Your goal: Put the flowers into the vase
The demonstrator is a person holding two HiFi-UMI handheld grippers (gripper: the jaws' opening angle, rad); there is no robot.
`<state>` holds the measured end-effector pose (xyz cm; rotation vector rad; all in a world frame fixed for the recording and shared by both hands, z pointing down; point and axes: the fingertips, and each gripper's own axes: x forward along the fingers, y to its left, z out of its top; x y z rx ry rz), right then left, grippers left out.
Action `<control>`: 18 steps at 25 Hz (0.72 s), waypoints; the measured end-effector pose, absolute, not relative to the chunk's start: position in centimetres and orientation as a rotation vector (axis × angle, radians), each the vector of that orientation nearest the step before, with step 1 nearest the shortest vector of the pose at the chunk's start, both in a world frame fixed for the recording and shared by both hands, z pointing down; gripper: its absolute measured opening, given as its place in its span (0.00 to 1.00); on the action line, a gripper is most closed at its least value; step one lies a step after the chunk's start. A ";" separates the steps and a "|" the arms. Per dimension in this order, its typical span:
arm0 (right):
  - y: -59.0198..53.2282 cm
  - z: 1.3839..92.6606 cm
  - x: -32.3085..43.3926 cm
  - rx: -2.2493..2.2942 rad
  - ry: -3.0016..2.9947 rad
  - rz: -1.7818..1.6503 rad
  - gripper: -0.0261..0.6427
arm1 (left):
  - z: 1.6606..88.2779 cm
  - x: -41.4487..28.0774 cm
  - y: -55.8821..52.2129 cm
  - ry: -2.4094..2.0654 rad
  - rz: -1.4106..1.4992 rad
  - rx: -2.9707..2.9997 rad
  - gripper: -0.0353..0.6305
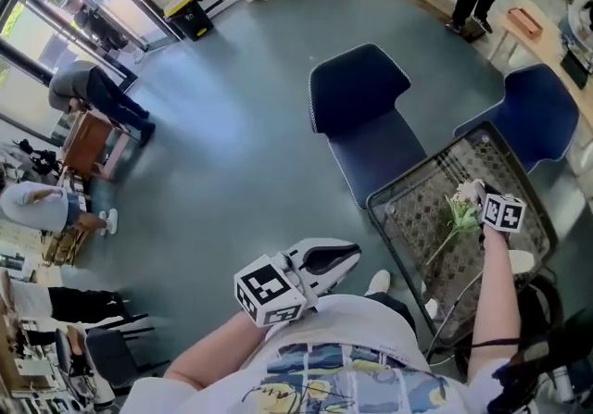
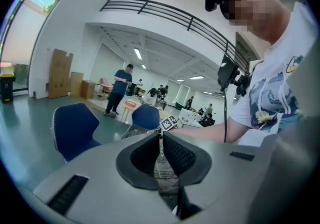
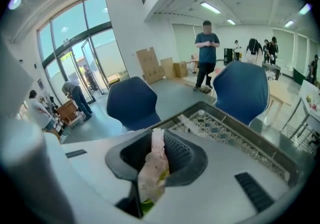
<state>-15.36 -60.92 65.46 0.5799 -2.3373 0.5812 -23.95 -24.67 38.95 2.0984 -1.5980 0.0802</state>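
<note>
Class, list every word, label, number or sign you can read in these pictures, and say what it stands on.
No readable word or number in any view.
Marker cube on the left hand-held gripper: black-and-white square patterns, no letters.
Marker cube on the right hand-held gripper: patterns only.
T-shirt: printed drawing, no legible lettering.
Cardboard boxes: print, if any, too small to read.

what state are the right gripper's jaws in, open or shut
Shut on a flower. The right gripper has both pads pressed against the pale bloom.
</note>
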 end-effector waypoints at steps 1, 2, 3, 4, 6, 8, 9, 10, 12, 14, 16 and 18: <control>-59.6 63.8 -15.0 0.580 -2.365 0.565 0.15 | 38.7 -23.6 -24.4 -1.567 0.073 2.129 0.07; -58.4 62.1 -14.6 0.587 -2.393 0.549 0.15 | 38.5 -23.2 -24.0 -1.534 0.067 2.159 0.07; -57.2 60.4 -14.0 0.605 -2.419 0.528 0.15 | 38.3 -22.9 -23.5 -1.499 0.064 2.190 0.07; -56.0 58.7 -13.4 0.630 -2.444 0.503 0.15 | 38.1 -22.6 -22.9 -1.463 0.063 2.220 0.07; -53.5 55.1 -12.4 0.688 -2.497 0.449 0.15 | 37.3 -22.3 -21.5 -1.389 0.063 2.280 0.07; -51.3 51.8 -11.5 0.757 -2.539 0.396 0.15 | 36.9 -22.5 -20.3 -1.312 0.064 2.340 0.07; -50.4 50.7 -11.0 0.796 -2.556 0.366 0.15 | 37.1 -22.7 -19.8 -1.273 0.063 2.368 0.07; -49.5 50.1 -10.8 0.832 -2.577 0.332 0.15 | 37.9 -23.1 -19.1 -1.238 0.062 2.393 0.07; -47.0 49.8 -11.0 0.894 -2.625 0.274 0.15 | 40.4 -24.2 -17.1 -1.178 0.068 2.432 0.07; -44.3 49.6 -10.5 0.956 -2.654 0.215 0.15 | 42.9 -24.5 -14.9 -1.130 0.077 2.458 0.07; -43.0 47.4 -8.5 1.011 -2.661 0.149 0.15 | 43.5 -23.1 -14.2 -1.089 0.076 2.466 0.07; -42.6 43.1 -4.8 1.073 -2.654 0.083 0.15 | 42.3 -20.4 -14.3 -1.033 0.065 2.472 0.07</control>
